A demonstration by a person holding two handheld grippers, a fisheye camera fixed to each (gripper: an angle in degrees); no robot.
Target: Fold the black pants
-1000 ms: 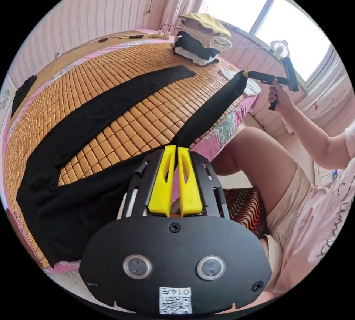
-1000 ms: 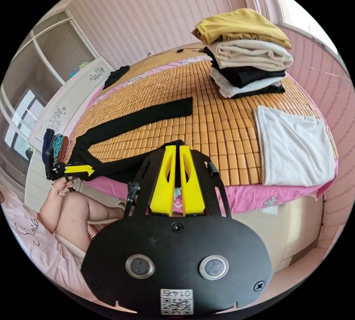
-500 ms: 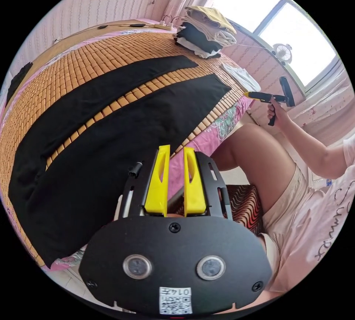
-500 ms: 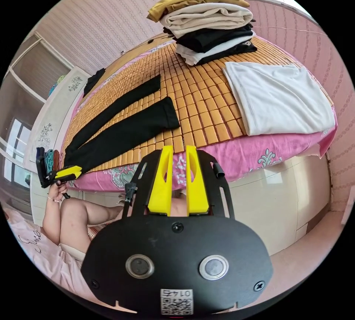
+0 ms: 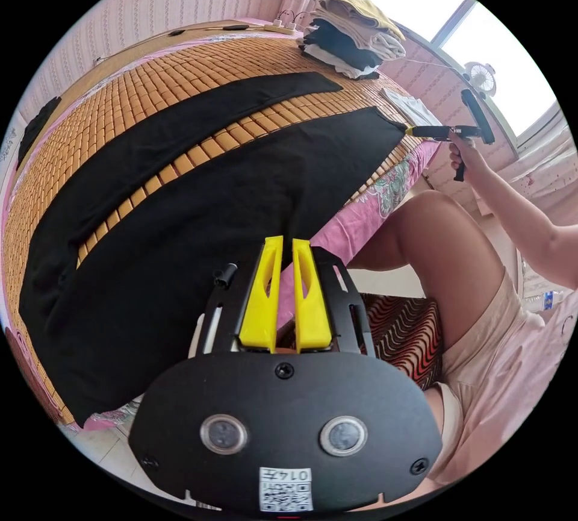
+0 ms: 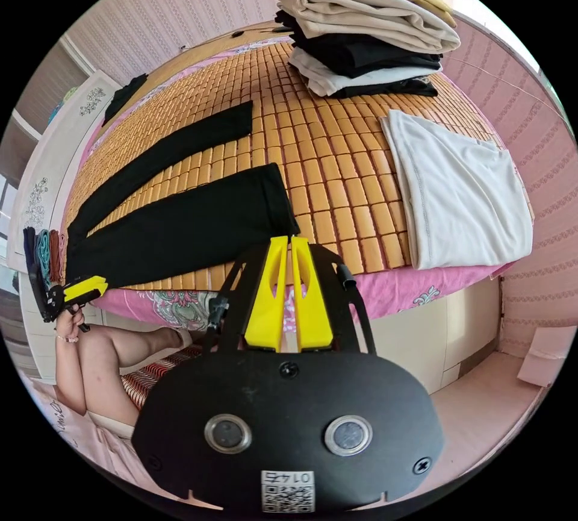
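The black pants (image 5: pixel 180 196) lie flat on the bamboo mat (image 5: pixel 150 81), both legs spread side by side, running away from the left gripper (image 5: pixel 282 244). Half a second ago both grippers hung clear of the bed edge with jaws apart; now each has closed in on the cloth. The left gripper's jaws stand nearly together at the near leg's edge; I cannot tell whether they pinch it. The right gripper (image 6: pixel 285 241) sits at that leg's hem corner, jaws nearly together, grip unclear. Beyond it are a folded stack (image 6: pixel 361 27) and a white cloth (image 6: pixel 463 190).
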